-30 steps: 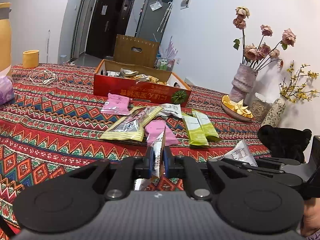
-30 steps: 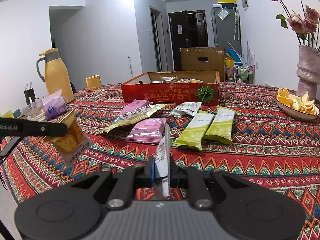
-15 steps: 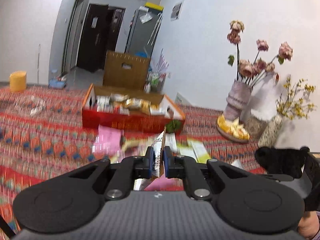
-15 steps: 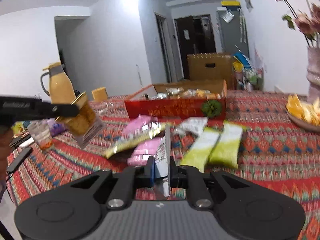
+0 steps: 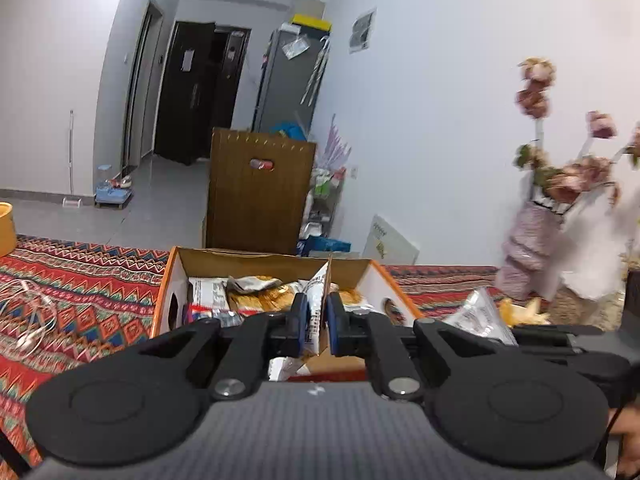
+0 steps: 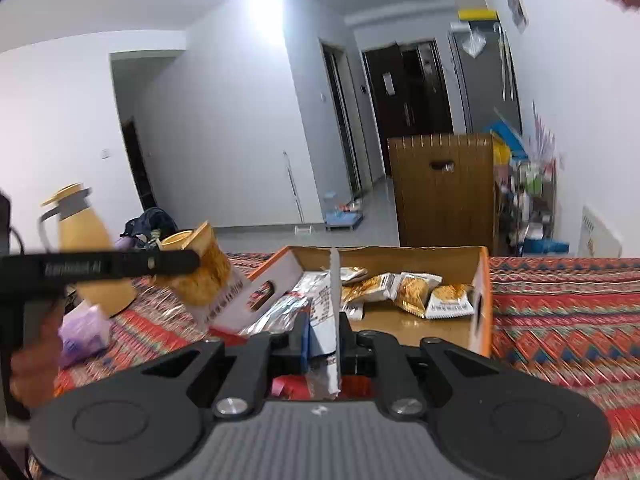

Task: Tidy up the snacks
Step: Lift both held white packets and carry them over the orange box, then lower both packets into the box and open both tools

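Carrying one packet in each claw, we have brought both hands up from the loose snacks near the desk's front edge to the open snack box (image 5: 276, 264), which now fills the lower centre of both wrist views instead of sitting mid-frame beyond the scattered packets.

Left claw (image 5: 318, 322): pinched shut on a white-and-orange snack packet (image 5: 318, 300), held edge-on just short of the box's near wall. Seen from the right wrist view, this packet hangs at centre left, close to the box's left wall.

Right claw (image 6: 324, 338): clamped narrow on a white printed packet (image 6: 330, 304), also edge-on, poised over the box's near rim (image 6: 478, 332).

Inside the box, several golden and silver packets (image 6: 412, 288) already lie on the cardboard floor.

We judge that transport is almost done and release into the box is the next step; the packets left on the desk are out of view below both cameras.

Surface: a desk under a red zigzag-patterned cloth (image 6: 560, 300), with a yellow jug (image 6: 84, 240) at centre left and a blurred vase of dried roses (image 5: 532, 248) at right.

Room: white walls, a dark door (image 5: 200, 92), a grey refrigerator (image 5: 288, 84) and a brown cardboard box (image 5: 260, 196) on the floor.
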`<action>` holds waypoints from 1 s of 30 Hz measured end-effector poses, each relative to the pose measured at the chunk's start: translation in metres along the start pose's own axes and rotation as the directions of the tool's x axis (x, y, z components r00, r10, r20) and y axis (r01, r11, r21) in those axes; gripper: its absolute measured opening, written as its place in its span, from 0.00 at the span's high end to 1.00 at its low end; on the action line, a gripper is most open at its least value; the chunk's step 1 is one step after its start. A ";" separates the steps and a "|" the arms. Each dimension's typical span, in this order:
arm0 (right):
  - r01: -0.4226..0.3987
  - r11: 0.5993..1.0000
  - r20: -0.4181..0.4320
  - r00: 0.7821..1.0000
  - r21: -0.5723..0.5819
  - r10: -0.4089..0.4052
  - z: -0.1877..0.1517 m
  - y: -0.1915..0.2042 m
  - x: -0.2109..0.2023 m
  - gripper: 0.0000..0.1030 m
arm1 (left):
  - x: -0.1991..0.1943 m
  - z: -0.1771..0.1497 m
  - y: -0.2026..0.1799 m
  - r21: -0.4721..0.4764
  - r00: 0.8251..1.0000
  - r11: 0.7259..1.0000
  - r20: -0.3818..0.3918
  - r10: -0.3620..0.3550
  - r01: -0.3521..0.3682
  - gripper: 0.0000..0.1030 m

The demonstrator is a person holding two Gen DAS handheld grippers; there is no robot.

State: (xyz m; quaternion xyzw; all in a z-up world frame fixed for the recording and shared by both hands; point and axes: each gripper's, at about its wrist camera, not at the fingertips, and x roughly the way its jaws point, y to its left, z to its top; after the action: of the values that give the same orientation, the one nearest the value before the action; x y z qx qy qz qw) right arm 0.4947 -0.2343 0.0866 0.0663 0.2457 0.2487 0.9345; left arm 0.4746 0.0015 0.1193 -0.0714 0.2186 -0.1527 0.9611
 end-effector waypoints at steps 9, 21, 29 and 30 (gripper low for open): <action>0.078 0.980 -0.186 0.981 0.183 -0.043 0.038 -0.042 0.165 0.88 | 0.130 0.016 0.045 -0.087 0.990 0.995 -0.134 0.045 -0.057 0.90; 0.182 0.970 -0.224 0.964 0.160 -0.144 0.018 -0.049 0.185 0.31 | 0.157 0.007 0.057 -0.118 0.986 0.992 -0.166 0.023 -0.043 0.48; 0.231 0.967 -0.143 0.966 0.106 -0.215 0.038 -0.050 0.126 0.23 | 0.107 0.022 0.049 -0.072 0.991 0.995 -0.123 0.058 -0.067 0.35; 0.227 0.967 -0.129 0.969 0.111 -0.213 0.038 -0.049 0.113 0.22 | 0.100 0.023 0.046 -0.063 0.991 0.996 -0.116 0.061 -0.069 0.34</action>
State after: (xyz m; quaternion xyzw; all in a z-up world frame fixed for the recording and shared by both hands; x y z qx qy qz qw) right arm 0.6204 -0.2205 0.0594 0.0826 0.3205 0.1308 0.9345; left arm 0.5827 0.0141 0.0902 -0.0876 0.2805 -0.1176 0.9486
